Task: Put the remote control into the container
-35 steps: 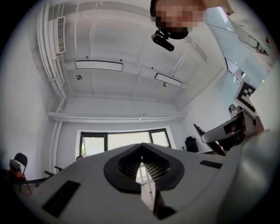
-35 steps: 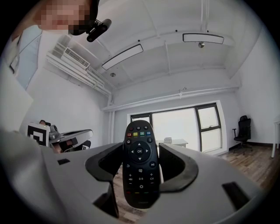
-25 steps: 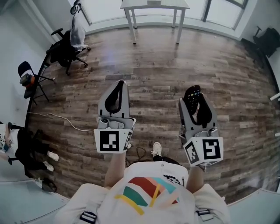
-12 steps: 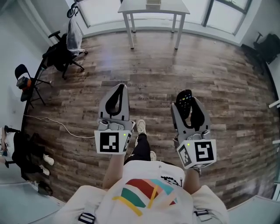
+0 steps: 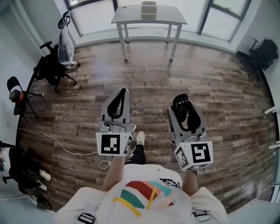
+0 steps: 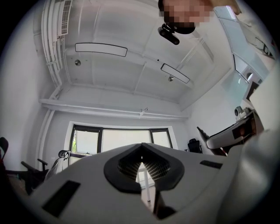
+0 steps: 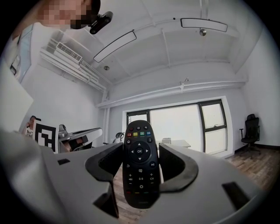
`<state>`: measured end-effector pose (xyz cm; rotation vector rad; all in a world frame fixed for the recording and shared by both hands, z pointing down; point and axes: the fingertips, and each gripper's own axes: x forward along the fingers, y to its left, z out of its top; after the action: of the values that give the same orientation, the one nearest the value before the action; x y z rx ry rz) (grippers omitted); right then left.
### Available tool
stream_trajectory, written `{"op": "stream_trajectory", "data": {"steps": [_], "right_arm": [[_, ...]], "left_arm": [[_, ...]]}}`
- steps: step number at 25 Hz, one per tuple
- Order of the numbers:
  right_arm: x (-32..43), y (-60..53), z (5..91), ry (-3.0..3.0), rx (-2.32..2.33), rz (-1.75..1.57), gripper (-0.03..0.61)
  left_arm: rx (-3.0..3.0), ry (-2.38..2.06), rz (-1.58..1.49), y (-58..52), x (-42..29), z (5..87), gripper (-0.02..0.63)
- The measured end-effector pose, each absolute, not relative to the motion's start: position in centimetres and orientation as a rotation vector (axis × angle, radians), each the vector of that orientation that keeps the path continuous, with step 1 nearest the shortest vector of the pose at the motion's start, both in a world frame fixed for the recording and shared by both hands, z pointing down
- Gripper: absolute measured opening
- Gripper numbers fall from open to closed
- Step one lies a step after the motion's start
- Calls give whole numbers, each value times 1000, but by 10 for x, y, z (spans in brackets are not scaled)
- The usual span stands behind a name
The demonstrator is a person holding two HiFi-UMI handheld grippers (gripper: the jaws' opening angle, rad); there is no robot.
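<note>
The right gripper (image 5: 186,109) is clamping the remote (image 7: 140,157) upright, ready for the container (image 5: 148,7) on the far bench (image 5: 127,16), while the left gripper (image 5: 118,94) is sitting closed, empty.

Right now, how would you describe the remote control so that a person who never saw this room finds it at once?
On the wood floor stands a person holding two tongs. The right tongs are closed on the remote control: a slim black one with coloured buttons, while the left tongs are shut and empty.
</note>
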<state>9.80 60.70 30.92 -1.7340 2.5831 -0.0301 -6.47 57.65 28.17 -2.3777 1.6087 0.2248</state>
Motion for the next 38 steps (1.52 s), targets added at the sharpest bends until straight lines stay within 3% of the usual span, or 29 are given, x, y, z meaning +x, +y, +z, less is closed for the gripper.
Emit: {"op": "stream_trajectory", "data": {"steps": [10, 16, 28, 38], "right_arm": [[74, 495, 287, 2569, -1739, -5, 258], [52, 427, 282, 2599, -1799, 190, 258], [32, 344, 303, 2621, -1821, -4, 258], [23, 256, 293, 2668, -1688, 28, 258]], "left_arm": [[-2380, 1596, 250, 459, -90, 261, 6], [-2390, 1602, 255, 392, -104, 265, 6], [-2439, 1621, 257, 311, -128, 275, 6], [-2362, 1690, 240, 237, -135, 272, 6]]}}
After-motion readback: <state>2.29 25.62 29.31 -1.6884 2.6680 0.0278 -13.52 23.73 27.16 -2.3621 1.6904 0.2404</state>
